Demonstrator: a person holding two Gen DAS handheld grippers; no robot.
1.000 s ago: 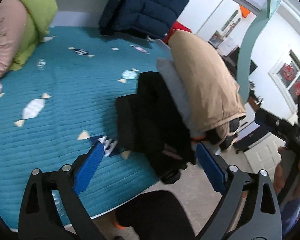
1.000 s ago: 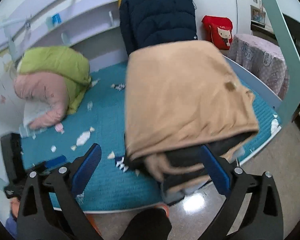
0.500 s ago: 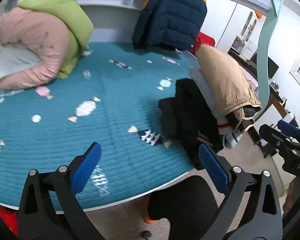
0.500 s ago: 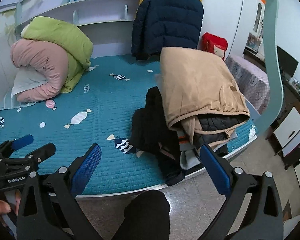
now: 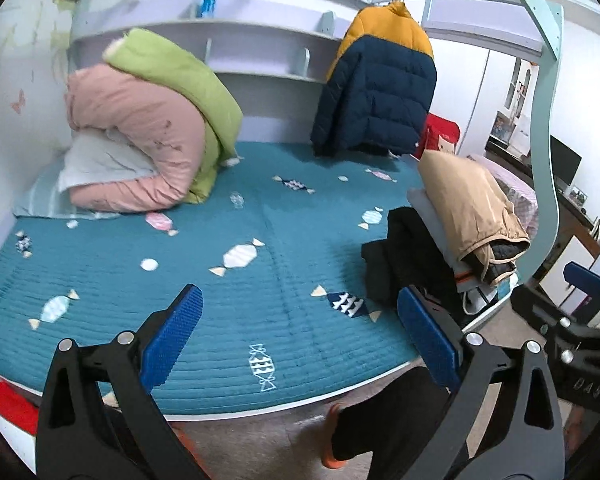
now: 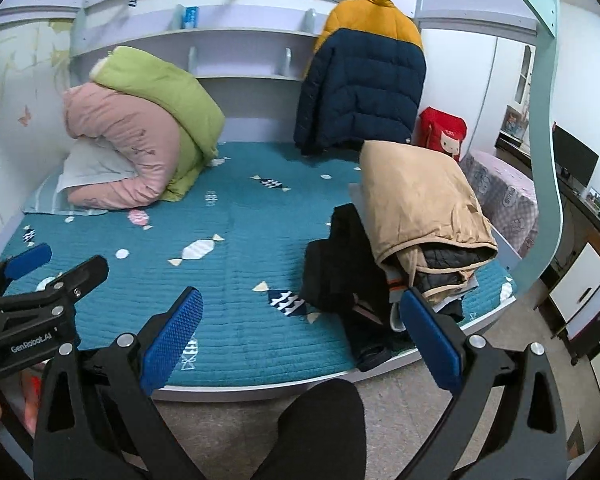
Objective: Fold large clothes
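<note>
Two tongs are being held wide apart over the front edge of the bed (image 5: 284, 312), nothing being gripped by either: the left tongs (image 5: 298, 342) and the right tongs (image 6: 300, 336) are both being shown with blue pads spread and only the teal quilted cover seen between them. Clothes are being kept in a pile at the bed's right front corner: a tan jacket (image 6: 420, 200) is being laid folded on top, its dark lining being shown at the open end, and a black garment (image 6: 340, 264) is being left crumpled just beside it on the left, partly draped over the bed edge. Grey and striped layers are being glimpsed under the tan jacket, too hidden to be told apart. A navy and yellow puffer jacket (image 5: 380, 92) is being hung at the back by the shelves. Pink and green bedding (image 6: 140, 136) is being bundled at the back left on a pale pillow. A red bag (image 6: 444, 134) is being kept behind the pile. Each tool is being caught in the other's view, well apart, the left at the right-wrist picture's left edge.
</note>
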